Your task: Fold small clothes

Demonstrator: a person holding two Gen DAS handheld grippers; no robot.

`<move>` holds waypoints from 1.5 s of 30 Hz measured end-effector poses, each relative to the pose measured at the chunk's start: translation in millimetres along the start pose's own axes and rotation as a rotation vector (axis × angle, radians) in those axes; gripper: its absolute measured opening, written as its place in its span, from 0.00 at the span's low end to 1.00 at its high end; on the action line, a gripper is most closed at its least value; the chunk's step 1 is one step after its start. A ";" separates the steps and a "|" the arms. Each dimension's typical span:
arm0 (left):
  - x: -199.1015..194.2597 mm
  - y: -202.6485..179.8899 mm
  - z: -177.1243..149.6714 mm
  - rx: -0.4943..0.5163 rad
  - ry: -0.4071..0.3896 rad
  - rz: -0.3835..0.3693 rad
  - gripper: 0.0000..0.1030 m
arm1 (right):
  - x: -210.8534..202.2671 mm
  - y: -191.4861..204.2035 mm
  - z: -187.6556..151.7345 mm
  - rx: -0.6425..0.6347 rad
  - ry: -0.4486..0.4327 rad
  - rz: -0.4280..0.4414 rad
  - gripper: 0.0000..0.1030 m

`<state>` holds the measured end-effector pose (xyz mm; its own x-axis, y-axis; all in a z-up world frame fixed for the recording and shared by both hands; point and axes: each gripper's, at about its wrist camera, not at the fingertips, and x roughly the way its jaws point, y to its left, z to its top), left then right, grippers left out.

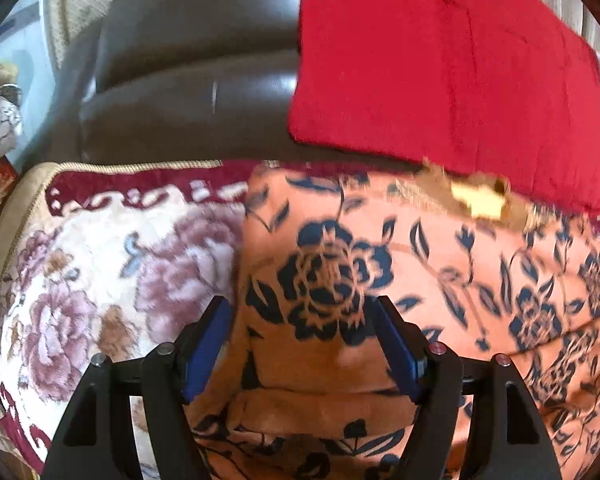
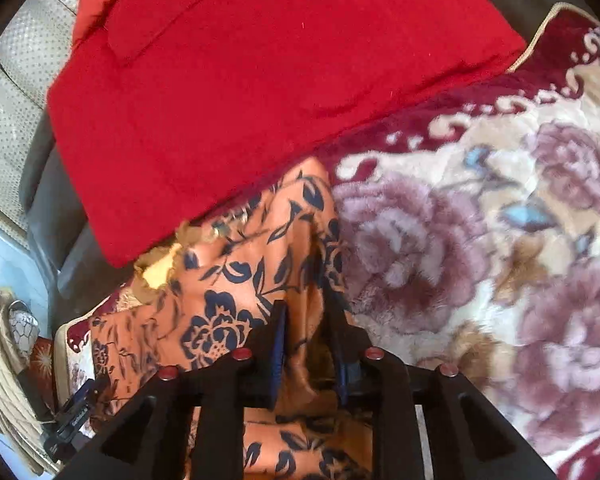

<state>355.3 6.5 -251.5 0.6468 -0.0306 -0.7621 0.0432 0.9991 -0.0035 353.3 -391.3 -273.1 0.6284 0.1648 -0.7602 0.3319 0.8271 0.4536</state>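
So there's an orange garment with a dark blue flower print (image 1: pixel 380 264) spread out on a plush floral blanket (image 1: pixel 100 264), cream with mauve roses and a maroon border, and it's sitting right in front of both tools. In the left wrist view the left gripper (image 1: pixel 302 312) has its fingers spread wide, one blue-padded finger (image 1: pixel 208 344) out at about 8 o'clock over the blanket edge and the other at 4 o'clock over the print; the cloth lies between them but neither pad is pressing it, so it's loose, not clamped. In the right wrist view the right gripper (image 2: pixel 310 312) is a different story: its fingers are drawn close together with a raised ridge of the orange garment (image 2: pixel 236 280) standing up between them, and it looks pinched, though the far pad is in shadow so I can't swear to the contact on that side. A folded red cloth (image 2: pixel 260 92) lies up at 12 o'clock in both views, overlapping the top edge of the orange piece, with a little tan frilly bit and a yellow patch (image 2: pixel 160 272) poking out where the two meet. Behind all that is a dark brown leather backrest (image 1: pixel 188 80). Way off at 8 o'clock in the right view there's a quilted beige thing (image 2: pixel 4 380), hard to make out.
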 end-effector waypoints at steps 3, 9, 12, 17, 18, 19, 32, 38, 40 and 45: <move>-8.2 -6.1 3.9 0.008 -0.037 -0.035 0.72 | -32.4 8.0 9.3 -0.022 -0.148 0.011 0.31; 22.4 -24.9 -5.9 0.111 0.090 0.032 0.73 | -22.7 45.4 -5.6 -0.204 -0.132 0.025 0.36; 15.7 -24.5 -4.1 0.120 0.077 0.034 0.77 | 23.7 40.4 -19.4 -0.221 0.012 -0.102 0.36; -8.3 -15.0 -5.9 0.112 0.032 0.000 0.77 | -5.8 47.2 -29.4 -0.220 0.002 -0.004 0.35; -15.3 -13.6 -7.5 0.111 0.023 -0.006 0.77 | -14.2 43.5 -29.7 -0.210 0.004 0.025 0.35; -25.0 -10.5 -10.8 0.112 0.005 -0.018 0.77 | -25.8 41.8 -32.0 -0.203 0.002 0.048 0.35; -130.5 44.1 -123.8 0.068 -0.021 -0.095 0.79 | -146.2 -40.7 -133.3 -0.174 0.033 0.104 0.83; -146.6 74.8 -187.0 -0.002 0.080 -0.112 0.79 | -135.9 -82.4 -176.7 -0.121 0.160 0.058 0.83; -146.5 86.5 -206.1 -0.047 0.118 -0.106 0.79 | -128.0 -89.0 -188.0 -0.114 0.196 0.059 0.83; -144.5 95.6 -224.7 -0.106 0.168 -0.140 0.57 | -108.2 -91.1 -204.8 -0.136 0.277 0.053 0.83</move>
<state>94.8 113.3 -287.2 0.5041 -0.1724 -0.8463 0.0377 0.9833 -0.1779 111.0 -374.4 -327.4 0.4208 0.3338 -0.8435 0.1952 0.8747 0.4436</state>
